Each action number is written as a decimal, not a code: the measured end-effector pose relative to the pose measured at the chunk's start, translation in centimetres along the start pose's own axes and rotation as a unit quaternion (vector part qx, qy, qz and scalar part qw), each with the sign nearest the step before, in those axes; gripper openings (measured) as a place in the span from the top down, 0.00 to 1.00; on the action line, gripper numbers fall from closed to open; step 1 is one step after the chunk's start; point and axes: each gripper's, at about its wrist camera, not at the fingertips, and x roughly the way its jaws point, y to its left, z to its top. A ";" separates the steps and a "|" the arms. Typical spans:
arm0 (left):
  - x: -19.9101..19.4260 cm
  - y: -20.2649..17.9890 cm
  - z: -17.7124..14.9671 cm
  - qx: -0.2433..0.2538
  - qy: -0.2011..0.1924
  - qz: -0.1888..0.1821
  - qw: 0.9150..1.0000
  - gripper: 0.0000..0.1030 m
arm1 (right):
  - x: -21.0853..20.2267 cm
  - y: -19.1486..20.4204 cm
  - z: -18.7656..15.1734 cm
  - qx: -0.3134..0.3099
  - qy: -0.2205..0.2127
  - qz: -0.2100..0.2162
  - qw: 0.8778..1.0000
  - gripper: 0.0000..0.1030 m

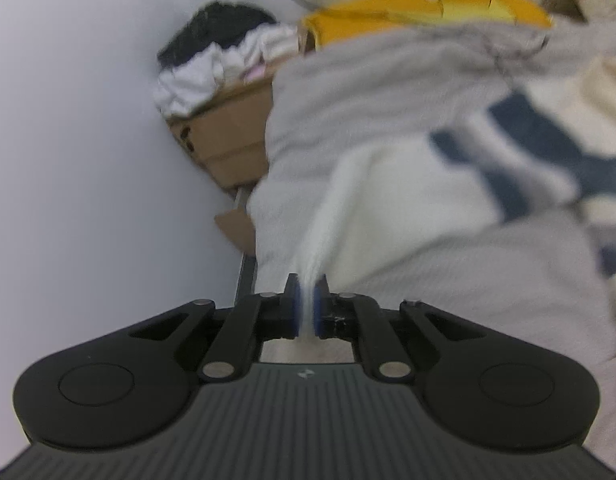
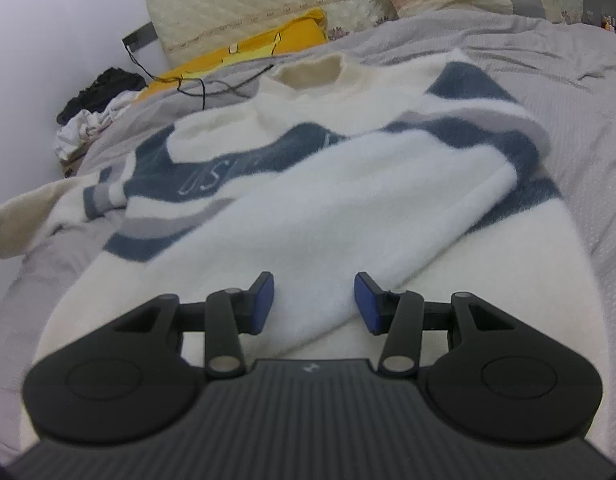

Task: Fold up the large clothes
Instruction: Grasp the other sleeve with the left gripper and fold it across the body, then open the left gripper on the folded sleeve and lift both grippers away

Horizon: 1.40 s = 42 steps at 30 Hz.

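A cream sweater (image 2: 308, 200) with navy bands lies spread on a grey bedspread (image 2: 567, 128), its collar at the far end and its length running straight away from both tools. The left gripper (image 1: 306, 308) is clamped tight on a stretched fold of the sweater's white fabric, at the garment's left edge beside a cardboard box (image 1: 228, 136). The right gripper (image 2: 313, 300) is about half open, holding nothing, with the folded-over sleeve's cuff lying between its blue pads, so it looks nearer the next grip.
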 end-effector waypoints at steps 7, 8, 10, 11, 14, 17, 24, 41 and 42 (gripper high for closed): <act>-13.0 -3.4 8.0 -0.021 -0.058 -0.048 0.997 0.93 | -1.9 -0.1 -0.2 -0.022 -0.033 0.003 0.999 0.53; -15.1 -4.4 8.8 -0.023 -0.067 -0.059 0.996 0.93 | -2.2 -0.2 -0.2 -0.019 -0.035 0.005 0.999 0.53; -19.3 -6.8 10.6 -0.014 -0.085 -0.079 0.993 0.93 | -3.1 -0.7 -0.1 -0.014 -0.042 0.007 0.999 0.53; -21.2 -8.3 11.4 -0.004 -0.096 -0.086 0.992 0.93 | -3.6 -1.0 0.0 -0.015 -0.045 0.008 0.999 0.53; -26.8 -13.6 12.5 0.018 -0.124 -0.117 0.985 0.93 | -5.5 -2.3 0.8 0.002 -0.067 0.006 0.998 0.53; -31.1 -19.8 12.7 0.043 -0.144 -0.147 0.978 0.93 | -8.0 -4.3 1.3 0.036 -0.096 0.012 0.995 0.53; -34.3 -35.2 10.8 0.075 -0.140 -0.224 0.962 0.93 | -12.1 -8.1 1.5 0.085 -0.118 0.022 0.989 0.53; -18.7 -49.0 2.8 0.023 -0.024 -0.342 0.939 0.92 | -11.8 -13.5 1.9 0.141 -0.121 0.015 0.983 0.53; -18.5 -49.0 2.4 0.022 -0.027 -0.354 0.935 0.92 | -11.6 -13.6 1.9 0.140 -0.120 0.015 0.983 0.53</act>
